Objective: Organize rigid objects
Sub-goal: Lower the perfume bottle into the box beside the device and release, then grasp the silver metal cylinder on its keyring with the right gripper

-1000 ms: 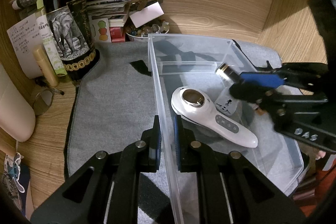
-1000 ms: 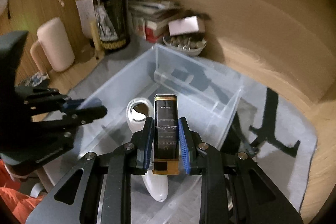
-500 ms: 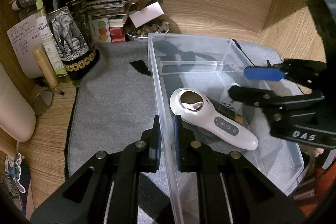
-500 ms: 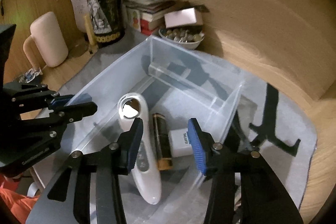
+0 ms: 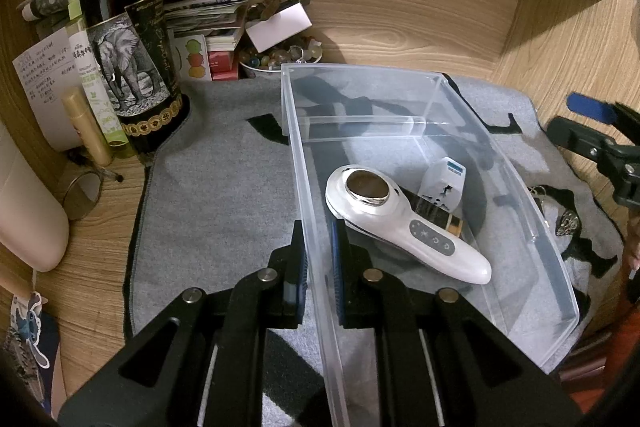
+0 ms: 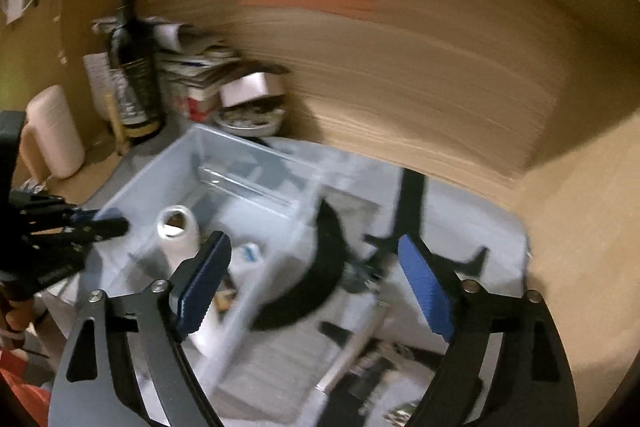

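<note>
My left gripper [image 5: 320, 231] is shut on the left wall of a clear plastic bin [image 5: 360, 75] that sits on a grey mat. In the bin lie a white handheld device [image 5: 400, 227], a black and gold box [image 5: 440, 219] partly hidden under it, and a white travel adapter [image 5: 444, 179]. In the blurred right wrist view my right gripper [image 6: 314, 259] hangs above the bin's right wall [image 6: 296, 227], jaws opening wide with nothing between them. From the left wrist view the right gripper [image 5: 580, 123] shows at the right edge, outside the bin.
A dark wine bottle [image 5: 128, 39], stacked papers and a bowl of beads [image 5: 280, 61] crowd the back left corner. A pink rounded object [image 5: 28, 211] and a small mirror [image 5: 82, 195] lie at left. Small metal trinkets [image 5: 568, 223] rest on the mat [image 5: 224, 187] right of the bin. Wooden walls close the back and right.
The right gripper let the black and gold box go into the bin, opened wide, and pulled back up and to the right, out of the bin. The left gripper has kept still.
</note>
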A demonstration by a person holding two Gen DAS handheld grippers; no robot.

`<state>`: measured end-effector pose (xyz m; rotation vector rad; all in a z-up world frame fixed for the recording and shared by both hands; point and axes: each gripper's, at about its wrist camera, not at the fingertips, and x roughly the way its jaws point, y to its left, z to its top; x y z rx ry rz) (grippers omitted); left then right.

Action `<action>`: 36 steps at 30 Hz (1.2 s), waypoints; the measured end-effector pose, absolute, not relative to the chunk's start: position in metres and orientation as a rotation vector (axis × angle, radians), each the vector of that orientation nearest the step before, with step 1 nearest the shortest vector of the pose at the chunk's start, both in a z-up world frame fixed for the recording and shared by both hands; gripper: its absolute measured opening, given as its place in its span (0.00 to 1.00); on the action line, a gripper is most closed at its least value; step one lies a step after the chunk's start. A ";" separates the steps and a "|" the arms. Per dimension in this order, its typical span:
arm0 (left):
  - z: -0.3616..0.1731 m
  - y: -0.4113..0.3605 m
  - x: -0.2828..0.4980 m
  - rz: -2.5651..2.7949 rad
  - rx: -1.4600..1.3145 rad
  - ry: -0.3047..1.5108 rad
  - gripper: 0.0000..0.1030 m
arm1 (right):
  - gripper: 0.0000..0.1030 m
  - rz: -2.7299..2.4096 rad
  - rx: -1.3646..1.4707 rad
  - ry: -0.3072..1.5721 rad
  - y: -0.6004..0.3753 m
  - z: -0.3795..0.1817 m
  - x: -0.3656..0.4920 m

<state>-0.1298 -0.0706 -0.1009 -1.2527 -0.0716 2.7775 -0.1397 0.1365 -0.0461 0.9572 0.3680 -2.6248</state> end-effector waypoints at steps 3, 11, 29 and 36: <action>-0.101 -0.071 -0.129 2.777 -1.251 -0.071 0.11 | 0.82 -2.653 1.039 0.319 0.159 -0.056 -0.139; -0.101 -0.071 -0.129 2.778 -1.251 -0.070 0.11 | 0.79 -2.620 1.222 0.237 0.179 -0.099 -0.131; -0.105 -0.070 -0.130 2.765 -1.272 -0.066 0.11 | 0.14 -2.534 1.348 0.161 0.176 -0.141 -0.173; -0.106 -0.070 -0.130 2.766 -1.273 -0.056 0.11 | 0.14 -2.572 1.261 0.117 0.181 -0.121 -0.165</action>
